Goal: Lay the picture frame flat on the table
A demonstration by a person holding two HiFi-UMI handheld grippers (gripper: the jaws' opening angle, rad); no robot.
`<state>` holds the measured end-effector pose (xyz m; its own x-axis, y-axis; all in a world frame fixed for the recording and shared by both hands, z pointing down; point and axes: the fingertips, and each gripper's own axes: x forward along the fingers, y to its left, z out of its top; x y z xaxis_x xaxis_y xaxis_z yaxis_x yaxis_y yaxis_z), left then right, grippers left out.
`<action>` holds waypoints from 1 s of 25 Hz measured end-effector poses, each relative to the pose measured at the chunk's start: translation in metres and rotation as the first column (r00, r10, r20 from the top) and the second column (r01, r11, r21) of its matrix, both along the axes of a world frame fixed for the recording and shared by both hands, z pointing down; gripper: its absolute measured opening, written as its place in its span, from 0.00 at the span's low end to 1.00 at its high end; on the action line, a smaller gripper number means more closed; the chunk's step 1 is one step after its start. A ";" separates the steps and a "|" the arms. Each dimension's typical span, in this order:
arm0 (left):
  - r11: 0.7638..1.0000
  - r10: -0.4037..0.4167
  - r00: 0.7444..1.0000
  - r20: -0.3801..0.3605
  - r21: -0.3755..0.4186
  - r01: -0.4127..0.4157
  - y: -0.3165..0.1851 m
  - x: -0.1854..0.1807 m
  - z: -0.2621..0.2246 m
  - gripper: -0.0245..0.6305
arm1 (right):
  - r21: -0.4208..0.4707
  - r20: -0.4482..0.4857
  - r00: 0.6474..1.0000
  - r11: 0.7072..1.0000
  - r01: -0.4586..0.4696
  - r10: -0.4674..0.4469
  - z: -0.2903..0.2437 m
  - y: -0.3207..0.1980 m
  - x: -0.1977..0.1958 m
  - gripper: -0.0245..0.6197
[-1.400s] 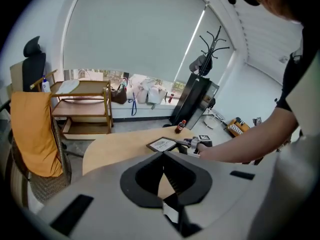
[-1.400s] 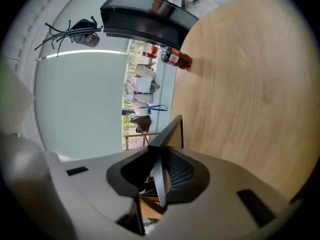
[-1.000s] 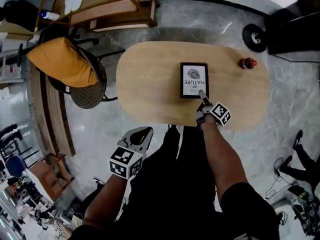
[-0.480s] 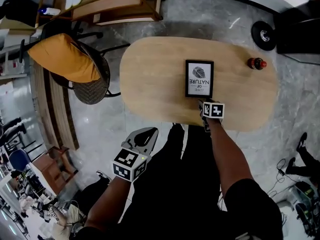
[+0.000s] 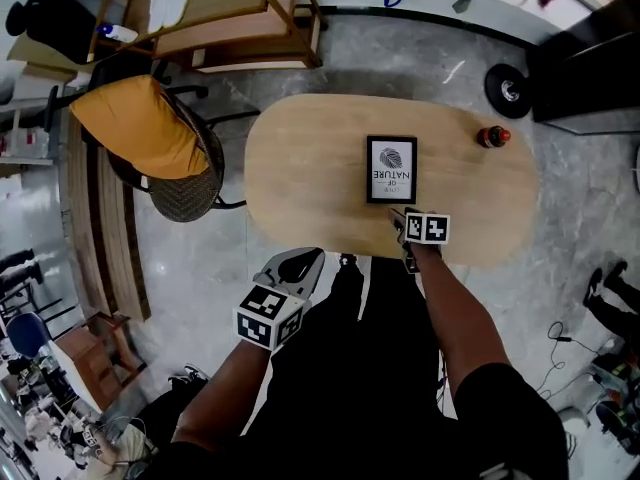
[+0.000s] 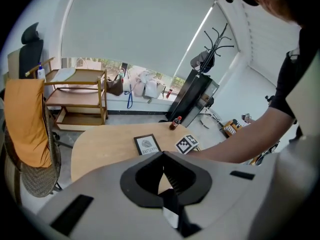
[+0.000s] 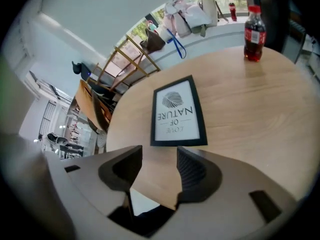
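The black picture frame (image 5: 391, 169) with a leaf print lies flat, face up, on the oval wooden table (image 5: 300, 158). It also shows in the right gripper view (image 7: 178, 111) and the left gripper view (image 6: 146, 144). My right gripper (image 5: 398, 217) hovers just short of the frame's near edge, apart from it. Its jaws (image 7: 159, 155) are closing with nothing between them, only bare tabletop. My left gripper (image 5: 306, 259) hangs off the table's near left side, over the floor, with its jaws (image 6: 162, 156) shut and empty.
A small cola bottle (image 5: 493, 136) with a red cap stands at the table's far right. A chair draped in orange cloth (image 5: 140, 128) sits left of the table. A wooden shelf cart (image 5: 230, 18) stands beyond it.
The right gripper has pulled back from the frame's near right corner, which it touched a second ago, towards the table's near edge. The frame has stayed flat. The left gripper has barely moved.
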<state>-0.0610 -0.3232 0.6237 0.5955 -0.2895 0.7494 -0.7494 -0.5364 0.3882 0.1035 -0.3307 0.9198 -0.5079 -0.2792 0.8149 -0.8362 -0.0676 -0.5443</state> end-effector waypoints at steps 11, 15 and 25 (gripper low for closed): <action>0.939 0.313 0.948 -0.062 0.167 -0.300 0.028 0.028 -0.064 0.04 | 0.517 0.277 0.960 0.850 -0.103 -0.052 -0.312 0.017 -0.050 0.04; 0.913 0.331 0.934 -0.133 0.293 -0.282 0.034 0.049 -0.110 0.04 | 0.612 0.258 0.966 0.777 -0.149 -0.018 -0.387 0.043 -0.039 0.04; 0.894 0.284 0.937 -0.203 0.408 -0.183 0.090 0.065 -0.182 0.04 | 0.685 0.261 0.965 0.701 -0.198 0.018 -0.473 0.129 -0.001 0.04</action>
